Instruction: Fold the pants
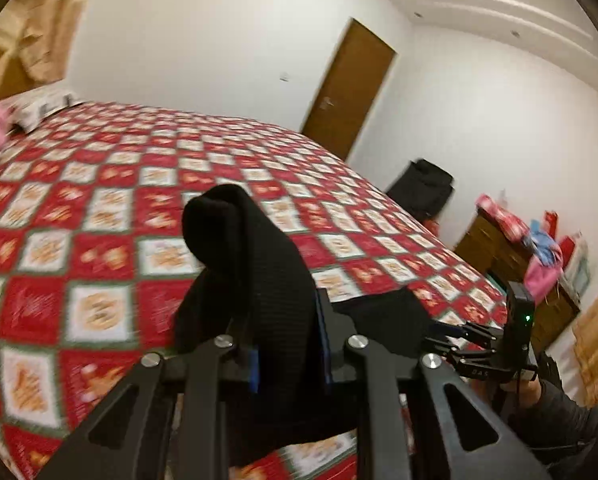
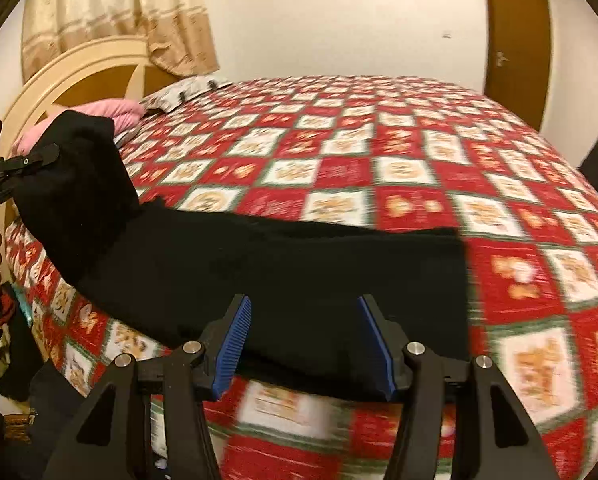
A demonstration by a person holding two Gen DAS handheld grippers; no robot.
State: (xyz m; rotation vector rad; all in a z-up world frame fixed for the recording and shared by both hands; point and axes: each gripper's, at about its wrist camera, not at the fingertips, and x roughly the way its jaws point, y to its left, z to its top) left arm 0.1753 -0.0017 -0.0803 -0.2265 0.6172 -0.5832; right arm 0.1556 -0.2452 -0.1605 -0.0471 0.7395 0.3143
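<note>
The black pants (image 2: pixel 283 280) lie across the near edge of the bed (image 2: pixel 379 168), stretched flat on its red-and-white checked bedspread (image 1: pixel 99 208) with one end lifted off the cover. The left gripper (image 1: pixel 287 344) pinches that lifted end: its blue-padded fingers (image 1: pixel 254 364) are pressed onto a thick bunch of the dark fabric, which rises in a rounded hump in front of its camera and hides part of the bedspread behind it. In the right wrist view the same gripper (image 2: pixel 39 160) shows at the far left, holding the raised cloth above the bed's edge toward the headboard (image 2: pixel 79 68). The right gripper (image 2: pixel 305 344) stands spread wide just over the near hem of the pants, its blue pads (image 2: pixel 235 340) apart and gripping nothing; whether they touch the cloth I cannot tell. At the head of the bed lie a pink pillow (image 2: pixel 119 110) and a patterned pillow (image 2: pixel 179 92), below a beige curtain (image 2: pixel 131 12). Beyond the bed's far side stands a brown door (image 1: pixel 347 88). Past the foot of the bed are a black bag (image 1: pixel 423 188) and a wooden dresser (image 1: pixel 499 248) piled with bright clothes (image 1: pixel 539 240).
</note>
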